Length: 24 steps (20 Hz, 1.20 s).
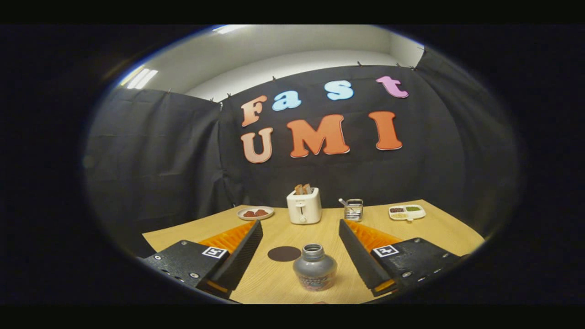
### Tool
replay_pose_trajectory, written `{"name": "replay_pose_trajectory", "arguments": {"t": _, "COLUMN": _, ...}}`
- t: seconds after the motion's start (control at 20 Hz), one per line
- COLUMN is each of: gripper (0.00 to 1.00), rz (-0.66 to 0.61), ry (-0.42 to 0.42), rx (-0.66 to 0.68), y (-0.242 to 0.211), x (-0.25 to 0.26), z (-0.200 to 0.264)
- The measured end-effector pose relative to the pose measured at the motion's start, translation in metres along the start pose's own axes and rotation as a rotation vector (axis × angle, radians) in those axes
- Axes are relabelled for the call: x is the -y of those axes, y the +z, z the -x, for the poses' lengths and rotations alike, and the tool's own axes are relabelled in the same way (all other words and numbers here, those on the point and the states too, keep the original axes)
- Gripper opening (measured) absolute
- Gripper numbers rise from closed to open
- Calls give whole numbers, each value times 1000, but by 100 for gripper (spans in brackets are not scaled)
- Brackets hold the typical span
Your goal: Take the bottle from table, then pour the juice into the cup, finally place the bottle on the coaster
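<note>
Nearest to us sits the small squat grey bottle with an open neck and a printed band round its base (315, 273), standing upright on the pale wood-grain table (438, 226). It stands between the two fingers of the gripper (300, 222), toward their near ends. We note the fingers spread wide, touching nothing; a clear gap shows on each side of the bottle.

Progress, as we judge it: nothing is done. The bottle is not yet grasped, no pouring has happened, and the flat dark round coaster (284, 253) lies bare on the table just beyond and slightly left of the bottle. All three steps are left. We cannot pick out the cup among the things on the table.

Beyond the fingers, along the far edge, we log a white two-slot toaster with bread standing in it (304, 206), a round plate with reddish pieces (255, 213) to its left, a small metal wire holder (353, 209) to its right, and a white divided dish of dark, green and pale contents (406, 212) further right.

Writing: the band on the bottle is too blurred to read. Each finger base carries a square black-and-white marker, not text.
</note>
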State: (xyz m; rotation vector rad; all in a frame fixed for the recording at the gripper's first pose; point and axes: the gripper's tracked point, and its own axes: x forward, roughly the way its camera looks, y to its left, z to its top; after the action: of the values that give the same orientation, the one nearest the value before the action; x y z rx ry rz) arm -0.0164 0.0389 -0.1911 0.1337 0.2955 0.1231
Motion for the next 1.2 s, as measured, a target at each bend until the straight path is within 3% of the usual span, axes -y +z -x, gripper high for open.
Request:
{"name": "replay_pose_trajectory", "arguments": {"t": 0.25, "gripper": 100, "rz": 78, "ry": -42, "rx": -41, "y": -34, "x": 9, "z": -5}}
{"name": "replay_pose_trajectory", "arguments": {"t": 1.2, "gripper": 94, "rz": -10, "ry": -124, "rx": -239, "y": -146, "x": 21, "z": -10}}
